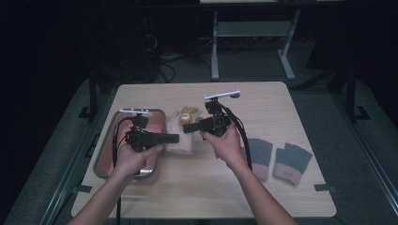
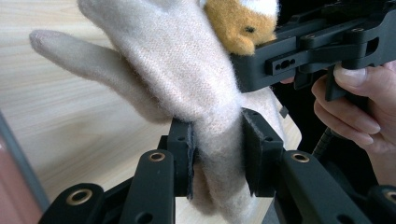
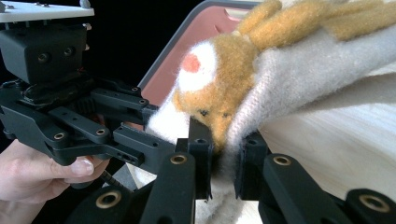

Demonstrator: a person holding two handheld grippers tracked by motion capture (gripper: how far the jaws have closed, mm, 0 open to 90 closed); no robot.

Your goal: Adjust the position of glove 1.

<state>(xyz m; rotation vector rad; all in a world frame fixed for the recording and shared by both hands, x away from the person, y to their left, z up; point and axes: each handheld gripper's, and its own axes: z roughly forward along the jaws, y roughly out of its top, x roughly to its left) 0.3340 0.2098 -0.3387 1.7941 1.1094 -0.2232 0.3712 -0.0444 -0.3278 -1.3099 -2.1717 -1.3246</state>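
Dark room surrounds a pale wooden table (image 1: pixel 202 187) bearing a tray (image 1: pixel 101 159).

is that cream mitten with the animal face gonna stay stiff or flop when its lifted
Probably floppy: the mitten bunches where the left gripper pinches it, and its thumb droops. It looks light, a thin fuzzy knit. Slipping seems unlikely, since the right gripper also bites into the nap by the animal face.

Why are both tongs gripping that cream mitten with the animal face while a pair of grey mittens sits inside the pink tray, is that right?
Not quite. The high view shows the grey mittens on the bare table, right of the hands, not in the pink tray. Both tongs do grip the cream mitten.
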